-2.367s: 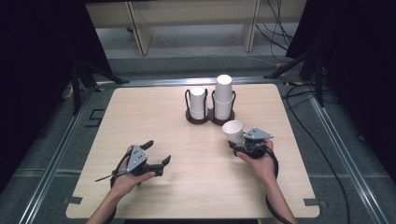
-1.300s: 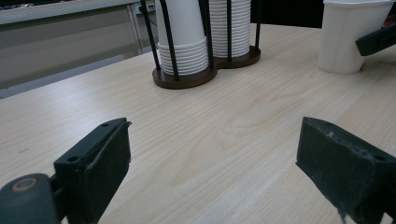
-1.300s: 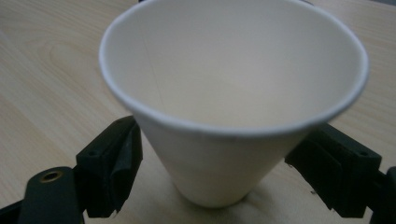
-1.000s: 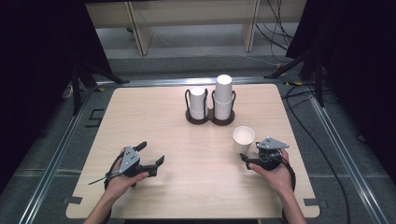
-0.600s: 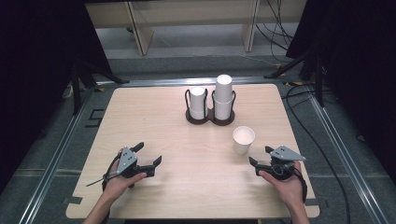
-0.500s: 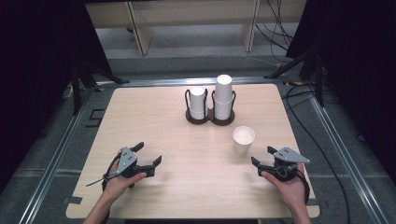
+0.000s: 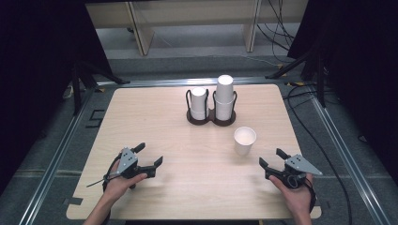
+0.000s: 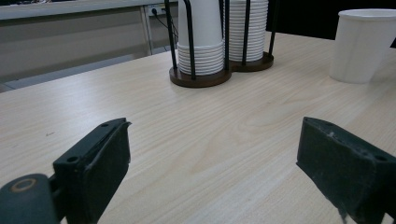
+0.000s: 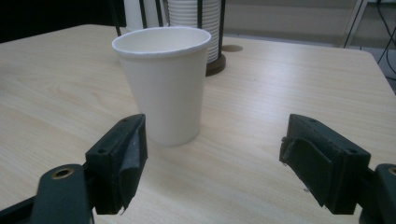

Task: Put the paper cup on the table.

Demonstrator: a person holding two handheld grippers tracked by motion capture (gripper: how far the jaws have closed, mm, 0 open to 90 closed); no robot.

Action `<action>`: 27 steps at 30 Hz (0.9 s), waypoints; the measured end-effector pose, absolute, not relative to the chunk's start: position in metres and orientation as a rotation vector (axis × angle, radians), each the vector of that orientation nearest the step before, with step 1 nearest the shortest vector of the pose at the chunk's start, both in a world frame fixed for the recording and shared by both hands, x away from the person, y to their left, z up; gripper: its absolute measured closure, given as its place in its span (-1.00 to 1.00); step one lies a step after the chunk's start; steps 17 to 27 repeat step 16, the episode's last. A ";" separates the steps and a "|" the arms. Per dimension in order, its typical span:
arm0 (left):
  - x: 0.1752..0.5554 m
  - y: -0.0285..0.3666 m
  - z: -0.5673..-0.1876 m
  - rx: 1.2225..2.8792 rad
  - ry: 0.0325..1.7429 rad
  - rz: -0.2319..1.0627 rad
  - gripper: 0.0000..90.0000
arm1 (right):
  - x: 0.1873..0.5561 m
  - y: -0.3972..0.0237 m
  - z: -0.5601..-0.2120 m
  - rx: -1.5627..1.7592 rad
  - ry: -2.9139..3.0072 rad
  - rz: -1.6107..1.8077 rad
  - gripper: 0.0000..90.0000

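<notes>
A single white paper cup (image 7: pixel 245 139) stands upright and mouth-up on the wooden table (image 7: pixel 155 117), to the right of centre and just in front of the dark two-slot cup holder (image 7: pixel 211 116), apart from its base. Its long axis is vertical, and its walls taper down to a narrower foot, so a grasp from the side would probably meet it squarely. The right gripper (image 7: pixel 273 160) is clearly the nearer of the two: it rests low near the table's front right edge, jaws spread wide and empty, and the cup lies ahead of it and slightly toward the table's centre. In the right gripper view the cup (image 9: pixel 163 83) sits left of the midline between the jaws, closer to the left one, so any approach would likely need a small sideways correction before closing. The left gripper (image 7: pixel 152 156) sits well apart at the front left, also wide open with nothing in it; from its own view the cup (image 8: pixel 363 45) appears far off at the upper right, cut by the frame edge. Behind the cup, the holder carries two stacks of inverted white cups (image 7: pixel 224 96), the right stack taller than the left. Whether the loose cup holds anything is hard to say for certain; from above its inside looks plain white and empty. The gripper views cut off the stack tops.
</notes>
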State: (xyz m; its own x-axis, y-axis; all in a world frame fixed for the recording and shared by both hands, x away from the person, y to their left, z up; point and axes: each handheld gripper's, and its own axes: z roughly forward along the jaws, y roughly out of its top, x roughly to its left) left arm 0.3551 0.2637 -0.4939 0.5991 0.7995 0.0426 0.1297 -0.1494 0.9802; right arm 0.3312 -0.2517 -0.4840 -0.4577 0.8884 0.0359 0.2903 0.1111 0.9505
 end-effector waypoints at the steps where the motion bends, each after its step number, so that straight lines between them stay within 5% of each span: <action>1: 0.355 0.263 -0.494 1.640 0.783 0.704 -0.79 | 0.332 -0.251 -0.486 1.136 1.796 1.374 -0.51; 27: 0.360 0.242 -0.490 1.690 0.741 0.656 -0.80 | 0.327 -0.255 -0.487 1.107 1.745 1.383 -0.52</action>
